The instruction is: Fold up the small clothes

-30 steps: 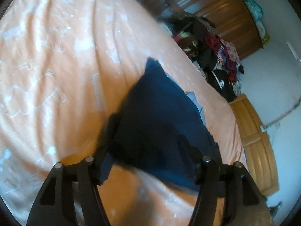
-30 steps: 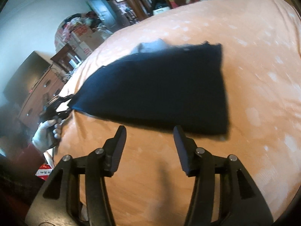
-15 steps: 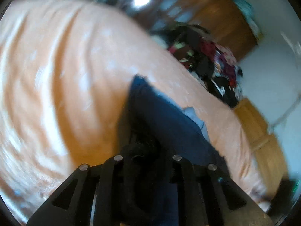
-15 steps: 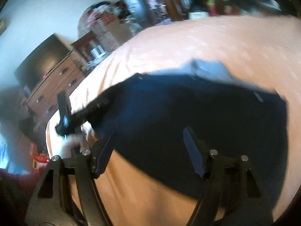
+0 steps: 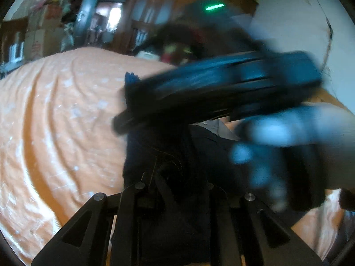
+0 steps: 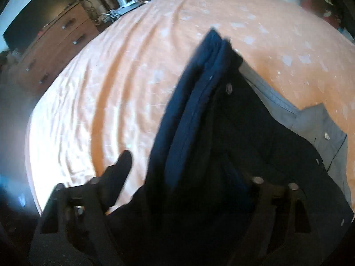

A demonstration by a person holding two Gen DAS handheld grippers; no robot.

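Observation:
A dark navy garment [image 5: 159, 146] lies on the orange bed sheet [image 5: 55, 110], with one end bunched up between the fingers of my left gripper [image 5: 175, 177], which is shut on it. The other hand-held gripper [image 5: 221, 84] sweeps blurred across that view, a person's hand [image 5: 288, 137] behind it. In the right wrist view the garment [image 6: 199, 110] rises as a folded ridge, a grey inner panel [image 6: 310, 122] showing at its right. My right gripper [image 6: 188, 170] is open; the cloth drapes over the gap and hides the right finger, while the left finger [image 6: 122, 166] is bare.
The orange sheet [image 6: 111, 77] is wrinkled to the left of the garment. A wooden dresser [image 6: 51, 44] with a dark screen [image 6: 40, 2] stands past the bed's left edge. A wardrobe [image 5: 173, 6], piled clothes [image 5: 177, 44] and boxes [image 5: 40, 37] stand beyond the bed.
My left gripper went from open to shut on the garment's end and lifted it. My right gripper swung in over the cloth, still open. The flat garment is now bunched into a ridge.

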